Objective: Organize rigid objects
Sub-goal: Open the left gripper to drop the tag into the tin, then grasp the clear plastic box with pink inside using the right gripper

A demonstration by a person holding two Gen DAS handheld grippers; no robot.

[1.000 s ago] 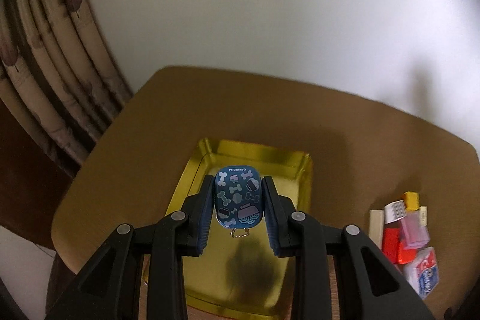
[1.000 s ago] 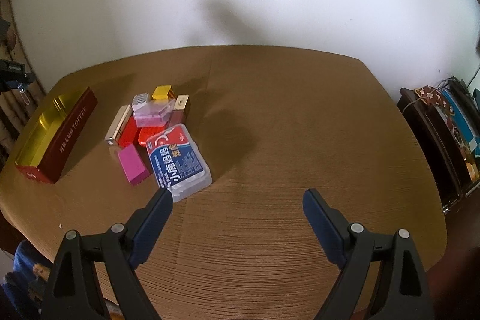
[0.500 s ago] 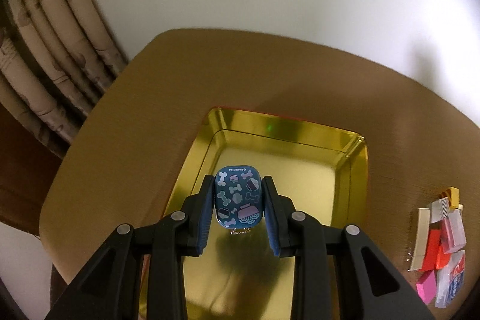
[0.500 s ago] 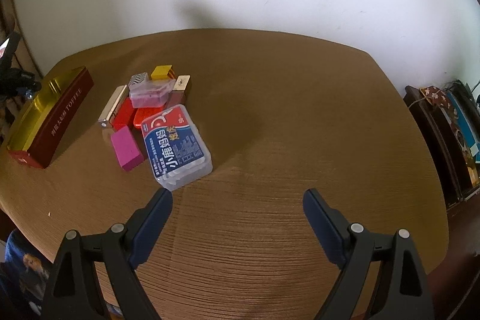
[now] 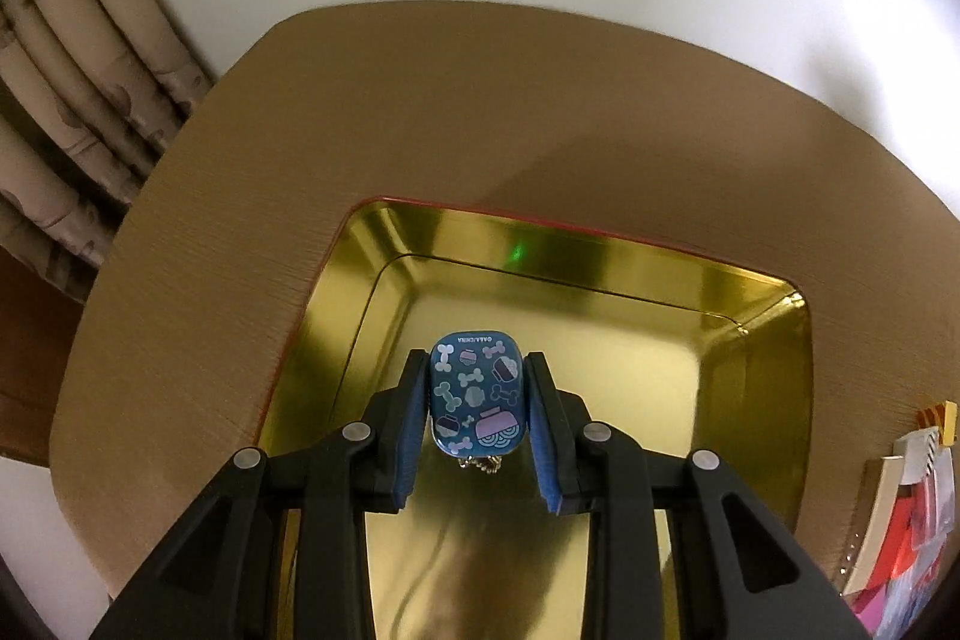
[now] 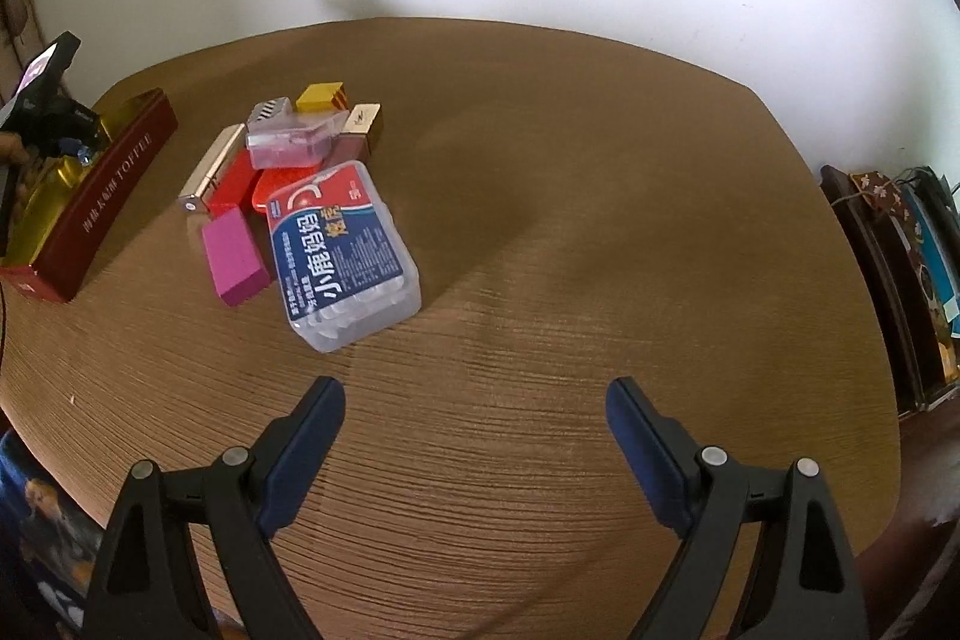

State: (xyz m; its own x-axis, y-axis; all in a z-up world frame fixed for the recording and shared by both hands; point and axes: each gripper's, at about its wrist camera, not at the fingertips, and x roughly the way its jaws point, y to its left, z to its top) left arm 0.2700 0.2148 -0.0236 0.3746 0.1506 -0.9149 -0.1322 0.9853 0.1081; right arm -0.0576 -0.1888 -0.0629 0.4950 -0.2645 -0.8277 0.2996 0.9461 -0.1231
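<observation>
My left gripper [image 5: 477, 367] is shut on a small blue tin [image 5: 478, 394] printed with bones and bowls, its little chain hanging below. It holds the tin low over the gold inside of a red-sided tin tray [image 5: 600, 280]. The tray [image 6: 114, 172] shows at the far left of the right wrist view, with the left gripper over it. My right gripper [image 6: 474, 394] is open and empty above bare table, short of a pile of small objects: a clear floss-pick box [image 6: 342, 250], a pink block [image 6: 234, 256], red boxes [image 6: 240, 178] and gold tubes [image 6: 210, 160].
The brown table [image 6: 570, 220] is bare to the right of the pile. A white wall stands behind it. Curtains [image 5: 66, 100] hang off the table's left corner. A low shelf with books [image 6: 900, 268] stands at the right. The pile's edge [image 5: 900, 508] lies right of the tray.
My left gripper has moved forward and down over the tray with the blue tin, so the tray looks larger. My right gripper has come closer to the pile.
</observation>
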